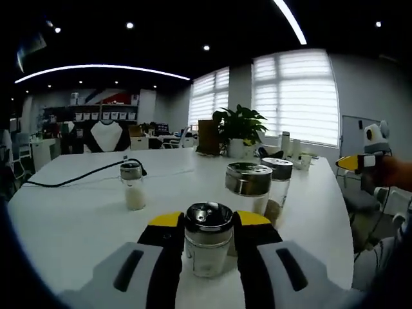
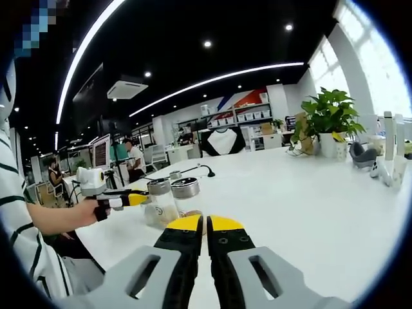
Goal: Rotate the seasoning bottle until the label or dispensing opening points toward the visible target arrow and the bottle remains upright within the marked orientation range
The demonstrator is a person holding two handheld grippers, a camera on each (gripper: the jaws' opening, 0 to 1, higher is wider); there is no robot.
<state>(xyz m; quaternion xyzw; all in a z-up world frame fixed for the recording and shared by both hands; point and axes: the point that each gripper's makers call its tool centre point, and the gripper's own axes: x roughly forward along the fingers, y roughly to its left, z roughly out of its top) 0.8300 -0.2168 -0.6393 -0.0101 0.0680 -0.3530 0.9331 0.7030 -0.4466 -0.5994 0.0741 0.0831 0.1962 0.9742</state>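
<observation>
A glass seasoning bottle (image 1: 208, 248) with a perforated metal cap stands upright on the white table (image 1: 71, 219). My left gripper (image 1: 209, 222) is shut on it, one yellow-tipped jaw against each side of the glass. In the right gripper view the same bottle (image 2: 159, 205) is at the left, with the left gripper (image 2: 129, 199) held by a hand. My right gripper (image 2: 206, 224) hangs over the table with its jaws shut and nothing between them. It also appears at the far right as the right gripper (image 1: 360, 162).
Three more shakers stand behind: a small one with white contents (image 1: 133, 188), a wide-capped one (image 1: 248, 183) and another (image 1: 280, 172). A black cable (image 1: 77, 175) crosses the table. A potted plant (image 1: 239, 132) and spray bottles (image 2: 388, 151) stand at the far side.
</observation>
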